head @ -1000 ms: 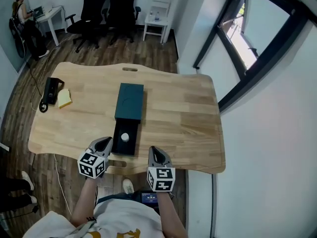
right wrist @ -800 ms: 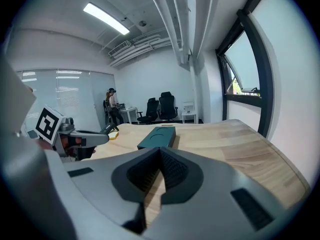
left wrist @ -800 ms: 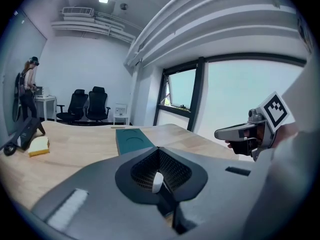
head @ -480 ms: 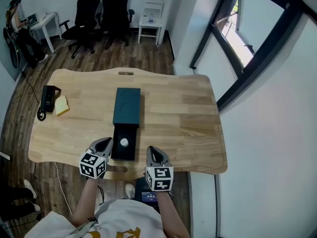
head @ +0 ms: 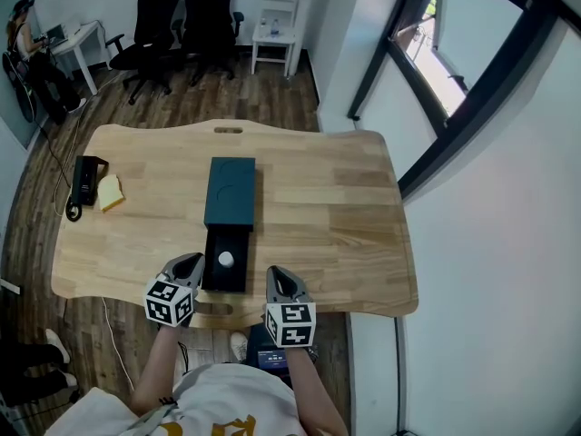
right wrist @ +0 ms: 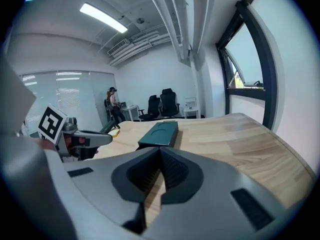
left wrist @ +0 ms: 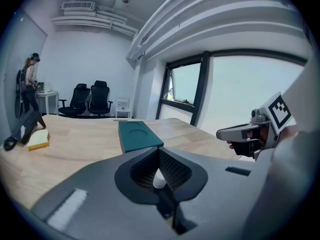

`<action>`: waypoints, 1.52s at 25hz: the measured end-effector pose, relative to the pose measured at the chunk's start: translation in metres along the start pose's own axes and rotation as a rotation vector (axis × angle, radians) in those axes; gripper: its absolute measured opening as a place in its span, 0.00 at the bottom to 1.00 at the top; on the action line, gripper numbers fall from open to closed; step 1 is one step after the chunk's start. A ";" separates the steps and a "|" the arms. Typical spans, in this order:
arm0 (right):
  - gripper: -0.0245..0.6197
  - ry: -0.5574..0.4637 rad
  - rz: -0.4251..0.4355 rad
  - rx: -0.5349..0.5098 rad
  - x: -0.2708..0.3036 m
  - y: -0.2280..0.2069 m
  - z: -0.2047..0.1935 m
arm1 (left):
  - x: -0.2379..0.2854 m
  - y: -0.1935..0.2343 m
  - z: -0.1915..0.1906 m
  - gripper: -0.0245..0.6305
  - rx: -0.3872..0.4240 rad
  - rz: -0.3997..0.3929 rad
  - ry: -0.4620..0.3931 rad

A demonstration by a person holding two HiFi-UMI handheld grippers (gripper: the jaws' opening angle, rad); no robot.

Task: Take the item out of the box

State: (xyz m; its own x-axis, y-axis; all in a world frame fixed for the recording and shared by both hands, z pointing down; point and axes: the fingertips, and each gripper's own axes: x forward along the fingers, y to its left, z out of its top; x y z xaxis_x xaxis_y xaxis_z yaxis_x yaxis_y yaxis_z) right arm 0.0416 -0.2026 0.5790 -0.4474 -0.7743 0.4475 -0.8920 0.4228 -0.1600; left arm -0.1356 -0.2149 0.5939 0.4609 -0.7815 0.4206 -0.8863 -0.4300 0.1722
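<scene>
A dark teal box sits mid-table; its lid part [head: 230, 192] lies farther away and its open tray [head: 211, 278] reaches toward me. A small white round item [head: 225, 259] rests in the tray. My left gripper [head: 192, 262] hovers at the tray's left near corner, shut and empty. My right gripper [head: 276, 274] hangs just right of the tray at the table's front edge, its jaws meeting with nothing between them. In the left gripper view the white item [left wrist: 159, 180] shows just beyond the closed jaws [left wrist: 159, 151], with the lid [left wrist: 137, 134] behind. The right gripper view [right wrist: 160, 150] shows the lid [right wrist: 161, 133] ahead.
A black device [head: 85, 178] and a yellow pad [head: 111, 190] lie at the table's [head: 345, 207] left side. Office chairs [head: 186, 12], a small white table [head: 275, 30] and a person at a desk [head: 23, 34] stand beyond. A wall and a window frame run along the right.
The head view has shifted slightly. Both grippers stay by the open tray, the right one a touch more to the left. Nothing was taken hold of.
</scene>
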 end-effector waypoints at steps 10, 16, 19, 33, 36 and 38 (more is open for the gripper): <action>0.05 0.056 -0.027 0.002 0.006 -0.014 -0.017 | 0.018 -0.005 -0.020 0.04 -0.021 -0.032 0.058; 0.05 0.085 -0.022 0.005 0.017 -0.020 -0.025 | 0.033 -0.008 -0.034 0.06 -0.009 -0.048 0.102; 0.05 0.111 -0.011 -0.014 0.022 -0.021 -0.034 | 0.041 -0.011 -0.047 0.13 -0.031 -0.077 0.145; 0.05 0.204 0.022 0.011 0.048 -0.040 -0.063 | 0.077 -0.017 -0.084 0.40 0.097 -0.109 0.341; 0.05 0.208 0.026 0.026 0.051 -0.043 -0.066 | 0.084 -0.014 -0.087 0.41 0.129 -0.109 0.361; 0.05 0.194 0.028 0.036 0.052 -0.045 -0.064 | 0.087 -0.014 -0.088 0.41 0.146 -0.114 0.375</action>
State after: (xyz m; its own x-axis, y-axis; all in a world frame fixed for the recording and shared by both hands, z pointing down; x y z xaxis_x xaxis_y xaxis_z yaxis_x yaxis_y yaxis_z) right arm 0.0629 -0.2318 0.6660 -0.4539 -0.6560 0.6030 -0.8828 0.4227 -0.2046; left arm -0.0872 -0.2367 0.7064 0.4831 -0.5182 0.7057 -0.8022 -0.5850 0.1196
